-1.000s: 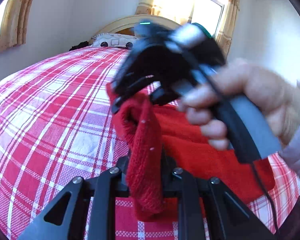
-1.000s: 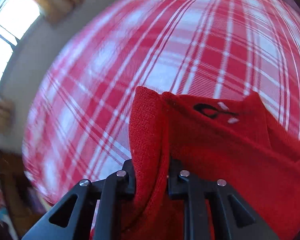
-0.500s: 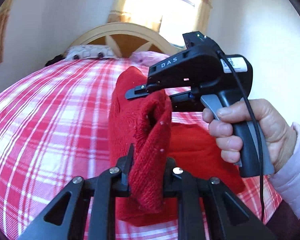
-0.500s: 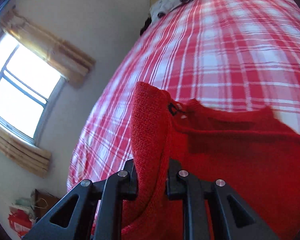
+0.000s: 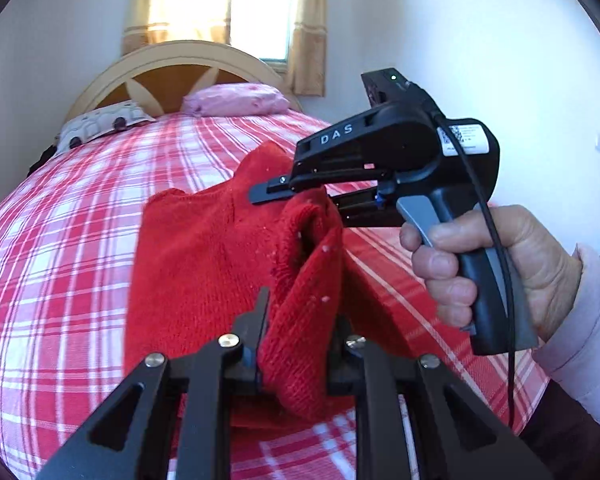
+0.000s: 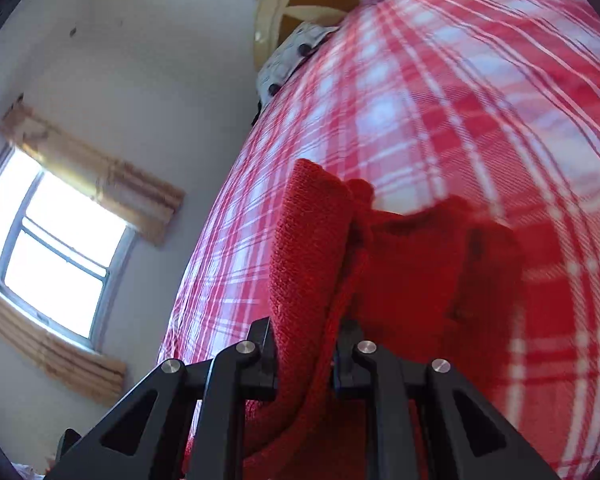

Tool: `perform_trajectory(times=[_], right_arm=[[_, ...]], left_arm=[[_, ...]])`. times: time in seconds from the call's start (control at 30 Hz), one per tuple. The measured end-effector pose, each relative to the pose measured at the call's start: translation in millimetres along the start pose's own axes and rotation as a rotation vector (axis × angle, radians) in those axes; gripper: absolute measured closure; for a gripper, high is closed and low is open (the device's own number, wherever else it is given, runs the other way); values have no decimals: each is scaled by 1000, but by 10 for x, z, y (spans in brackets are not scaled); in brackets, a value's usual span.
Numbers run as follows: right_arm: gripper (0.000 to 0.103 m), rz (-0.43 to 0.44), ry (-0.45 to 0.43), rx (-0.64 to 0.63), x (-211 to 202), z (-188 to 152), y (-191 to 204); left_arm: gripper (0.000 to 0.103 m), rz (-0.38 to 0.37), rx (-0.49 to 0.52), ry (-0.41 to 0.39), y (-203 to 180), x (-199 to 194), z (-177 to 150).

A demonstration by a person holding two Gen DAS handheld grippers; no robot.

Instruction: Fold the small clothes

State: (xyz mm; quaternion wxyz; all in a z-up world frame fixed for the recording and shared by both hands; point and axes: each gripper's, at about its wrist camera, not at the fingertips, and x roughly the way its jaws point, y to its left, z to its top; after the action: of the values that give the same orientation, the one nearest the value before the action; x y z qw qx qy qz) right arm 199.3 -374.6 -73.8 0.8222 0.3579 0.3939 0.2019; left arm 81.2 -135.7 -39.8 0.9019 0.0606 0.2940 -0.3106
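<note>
Left black two-finger gripper (image 5: 298, 344): jaws pressed onto a bunched fold of the red knitted garment (image 5: 204, 256), pinching it. Right black two-finger gripper (image 6: 306, 344): same, clamped on a thick fold of that garment, trigger squeezed by the right hand (image 5: 496, 276). Garment hangs between both grippers, raised off the red-and-white plaid bedspread (image 5: 60, 240), approx. mid-bed, lower part draping toward the cover. Head end of bed: pink pillow (image 5: 236, 98), white patterned pillow (image 5: 100, 122), cream arched headboard (image 5: 180, 64). Curtained window (image 5: 260, 8) behind headboard.
</note>
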Motion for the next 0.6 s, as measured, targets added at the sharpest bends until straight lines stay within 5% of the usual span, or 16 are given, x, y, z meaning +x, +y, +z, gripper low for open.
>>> perform_trajectory(times=[0.37, 0.53, 0.6], right_arm=[[86, 55, -16, 110, -14, -160, -594], [81, 119, -4, 187, -86, -142, -672], [81, 137, -33, 224, -239, -132, -715]], left_arm=[[77, 54, 124, 59, -291, 220, -105], [23, -42, 123, 50, -315, -26, -130], [20, -66, 107, 21, -222, -215, -136]])
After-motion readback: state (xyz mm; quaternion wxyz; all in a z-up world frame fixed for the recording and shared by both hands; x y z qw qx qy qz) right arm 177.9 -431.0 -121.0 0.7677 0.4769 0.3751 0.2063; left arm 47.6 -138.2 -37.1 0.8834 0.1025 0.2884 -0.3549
